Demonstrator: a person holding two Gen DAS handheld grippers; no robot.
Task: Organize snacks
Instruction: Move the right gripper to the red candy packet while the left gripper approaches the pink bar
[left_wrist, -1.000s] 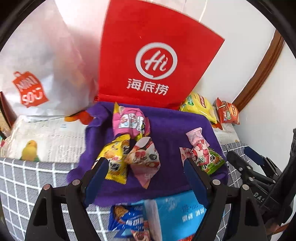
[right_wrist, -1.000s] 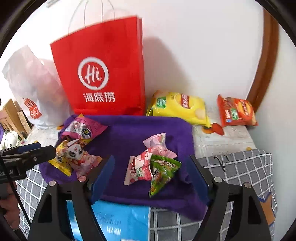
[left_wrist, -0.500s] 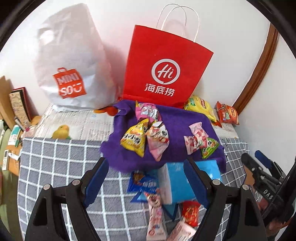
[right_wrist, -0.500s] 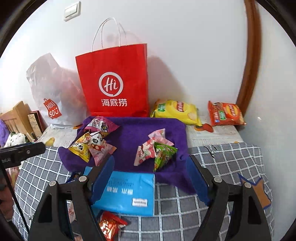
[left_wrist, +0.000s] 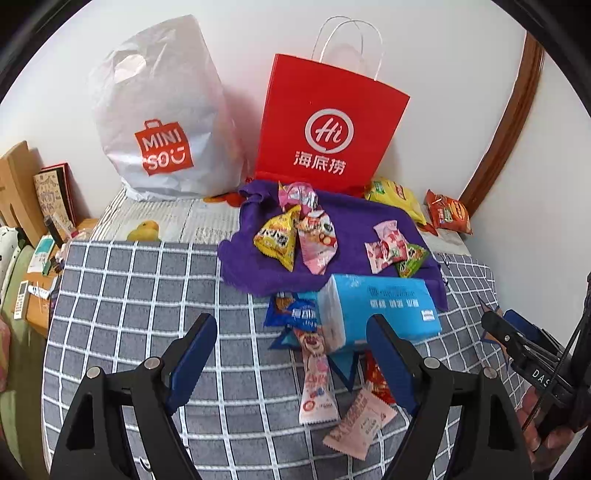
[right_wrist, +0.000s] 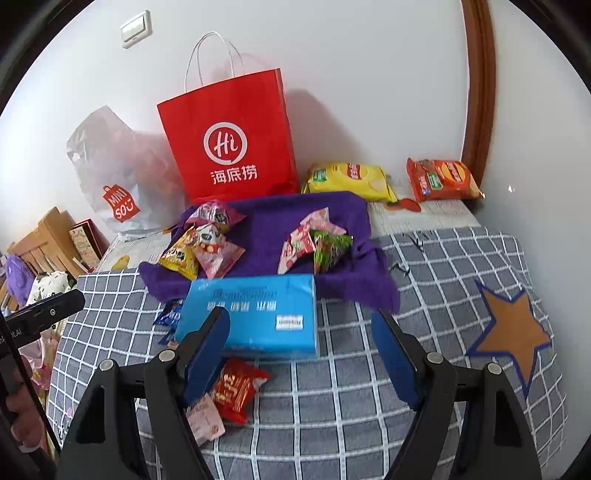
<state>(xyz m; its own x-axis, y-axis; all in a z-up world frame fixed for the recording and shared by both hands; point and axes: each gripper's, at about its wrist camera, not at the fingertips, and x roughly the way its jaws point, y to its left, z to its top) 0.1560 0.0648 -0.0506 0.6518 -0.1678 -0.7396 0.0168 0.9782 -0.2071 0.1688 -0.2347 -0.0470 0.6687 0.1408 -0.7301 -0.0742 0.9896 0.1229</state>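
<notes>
A purple cloth (left_wrist: 351, 225) (right_wrist: 269, 229) lies on the table with two small heaps of snack packets: a yellow packet (left_wrist: 279, 238) with pink ones at its left, and a pink and green pair (left_wrist: 395, 253) (right_wrist: 317, 243) at its right. Loose snacks lie in front: a pink stick packet (left_wrist: 317, 384), a pale pink packet (left_wrist: 360, 424), a red packet (right_wrist: 236, 391) and a blue packet (left_wrist: 295, 312). My left gripper (left_wrist: 291, 354) is open and empty above the checked cloth. My right gripper (right_wrist: 301, 343) is open and empty, near the blue tissue pack.
A blue tissue pack (left_wrist: 380, 310) (right_wrist: 251, 317) lies at the purple cloth's near edge. A red paper bag (left_wrist: 328, 129) and a white plastic bag (left_wrist: 162, 122) stand against the wall. Yellow chips (right_wrist: 351, 179) and an orange packet (right_wrist: 441, 179) lie at the back right. Clutter sits off the table's left edge.
Both grippers have pulled back and up from the purple cloth. The tissue pack and loose snacks on the checked cloth have come into view. Both stay open and empty.
</notes>
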